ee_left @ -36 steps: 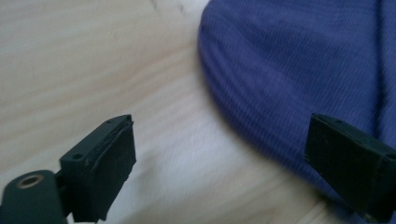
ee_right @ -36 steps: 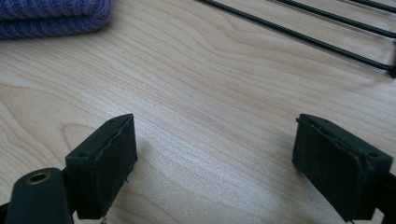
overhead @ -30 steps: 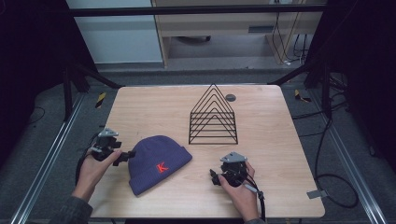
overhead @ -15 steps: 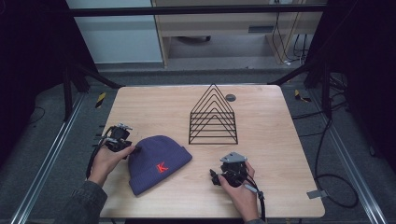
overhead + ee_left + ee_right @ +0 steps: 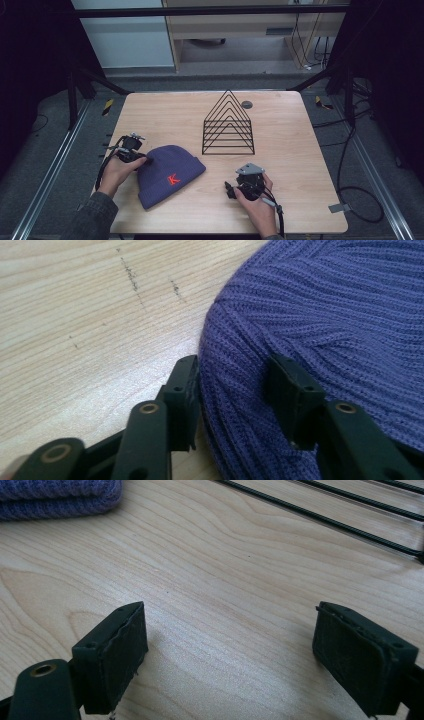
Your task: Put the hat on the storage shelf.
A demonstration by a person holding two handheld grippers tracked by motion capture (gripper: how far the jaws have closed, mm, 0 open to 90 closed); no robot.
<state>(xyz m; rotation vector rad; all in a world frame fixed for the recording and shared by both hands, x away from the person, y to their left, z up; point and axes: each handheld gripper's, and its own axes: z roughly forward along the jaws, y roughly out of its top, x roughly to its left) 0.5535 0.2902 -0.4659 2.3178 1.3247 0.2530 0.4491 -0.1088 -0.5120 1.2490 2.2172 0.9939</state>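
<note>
**Left gripper closing in on the beanie's edge, right gripper idle on the table**

High view: a purple beanie point(image 5: 167, 175) with a red letter on it lies flat on the wooden table point(image 5: 290, 130), toward the near left. The left gripper point(image 5: 141, 159), held in the person's left hand point(image 5: 117, 172), sits at the hat's left edge and touches it. On the near right, the right gripper point(image 5: 231, 190) rests low over bare wood in the right hand point(image 5: 257, 205), apart from the hat. A black wire rack point(image 5: 228, 125) of nested triangles stands upright near the middle of the table, behind both grippers. A small dark round disc point(image 5: 246, 104) lies just beyond the rack.

Left gripper view: the two black jaws straddle the rounded rim of the beanie point(image 5: 325, 315). One jaw is down on the wood just beside the knit, the other lies on top of the fabric, with a fold of the ribbed knit between them. The jaws are parted and not pressed together on the cloth.

Right gripper view: the jaws stand wide apart over bare wood, holding nothing. A corner of the beanie point(image 5: 60, 497) shows at the upper left, and the thin bars of the wire rack point(image 5: 340, 515) cross the upper right.
</note>
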